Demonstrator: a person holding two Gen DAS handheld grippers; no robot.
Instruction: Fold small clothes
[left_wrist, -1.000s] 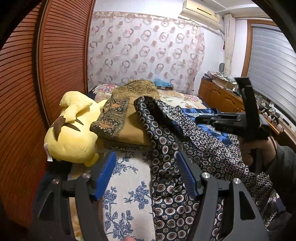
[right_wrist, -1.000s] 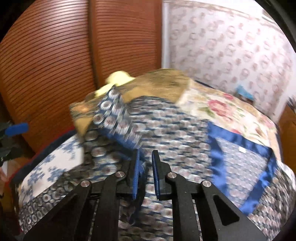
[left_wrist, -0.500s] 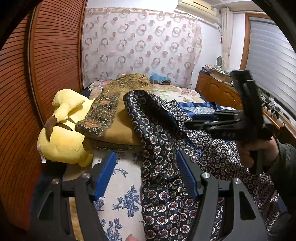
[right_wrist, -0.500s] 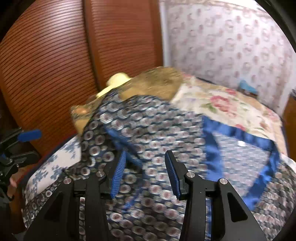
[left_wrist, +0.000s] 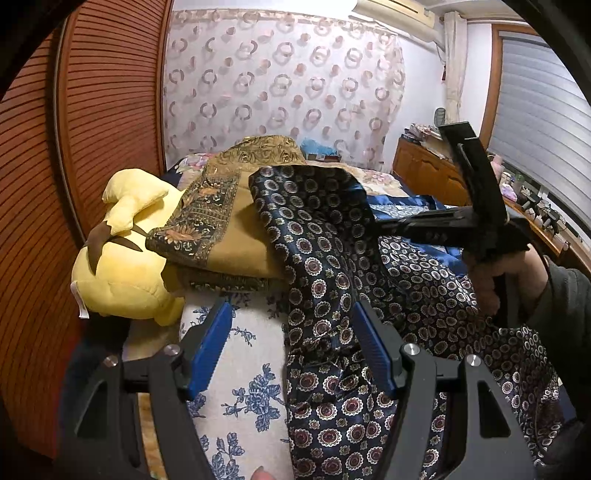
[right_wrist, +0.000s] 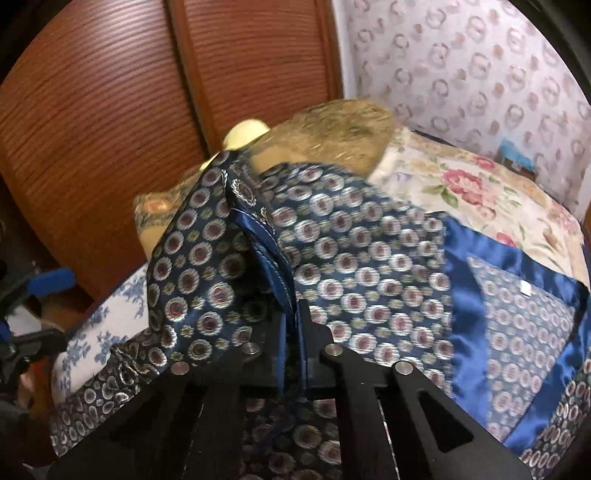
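Observation:
A dark blue patterned garment (left_wrist: 332, 280) with a shiny blue trim (right_wrist: 461, 295) lies spread over the bed. My right gripper (right_wrist: 293, 314) is shut on a fold of the garment (right_wrist: 207, 258) and lifts it, the cloth draping over the fingers. In the left wrist view the right gripper (left_wrist: 380, 225) reaches in from the right, held by a hand. My left gripper (left_wrist: 291, 339) is open and empty, low over the garment's near edge, its right blue pad (left_wrist: 373, 347) over the cloth.
A yellow plush toy (left_wrist: 122, 258) and a folded gold-brown blanket (left_wrist: 229, 221) lie at the left of the bed, by the wooden slatted wardrobe (left_wrist: 92, 110). White blue-flowered bedsheet (left_wrist: 243, 387) shows below. A wooden dresser (left_wrist: 424, 170) stands at the right.
My right gripper, open half a second ago, has shut on a fold of the garment and raised it. The left gripper has stayed open, shifting slightly.

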